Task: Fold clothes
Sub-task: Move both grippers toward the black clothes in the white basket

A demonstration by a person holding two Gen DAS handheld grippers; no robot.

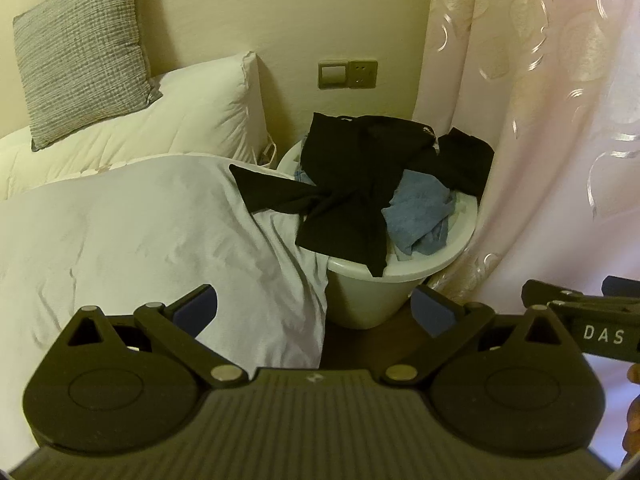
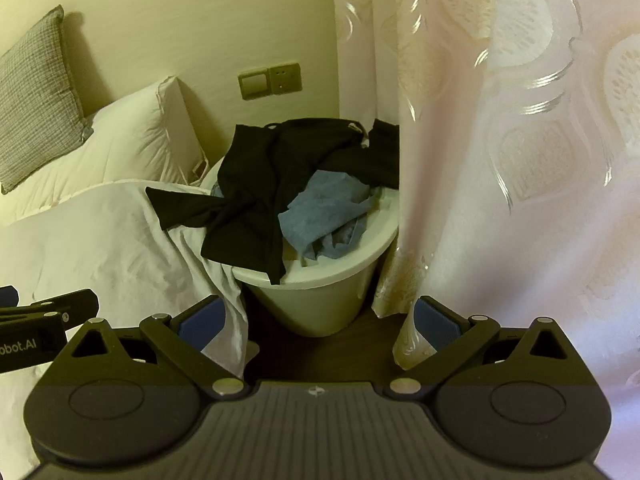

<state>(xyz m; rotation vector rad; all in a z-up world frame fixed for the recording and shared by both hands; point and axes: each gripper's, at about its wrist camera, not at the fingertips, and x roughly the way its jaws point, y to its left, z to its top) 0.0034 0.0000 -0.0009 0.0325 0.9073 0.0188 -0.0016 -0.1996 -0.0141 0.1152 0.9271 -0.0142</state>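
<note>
A pale round laundry basket (image 1: 372, 296) (image 2: 320, 300) stands on the floor beside the bed, full of clothes. A black garment (image 1: 352, 176) (image 2: 256, 192) lies on top, one part draped onto the bed. A blue-grey garment (image 1: 420, 212) (image 2: 320, 212) sits in the basket to its right. My left gripper (image 1: 314, 312) is open and empty, short of the basket. My right gripper (image 2: 318, 318) is open and empty, also short of the basket. The right gripper shows at the right edge of the left wrist view (image 1: 580, 312); the left gripper shows at the left edge of the right wrist view (image 2: 44, 312).
The bed with a white duvet (image 1: 140, 232) (image 2: 100, 248) lies to the left. A white pillow (image 1: 180, 120) and a grey cushion (image 1: 80, 52) lean on the wall. A pink patterned curtain (image 1: 540, 120) (image 2: 500, 160) hangs close on the right. A wall socket (image 1: 348, 74) is behind the basket.
</note>
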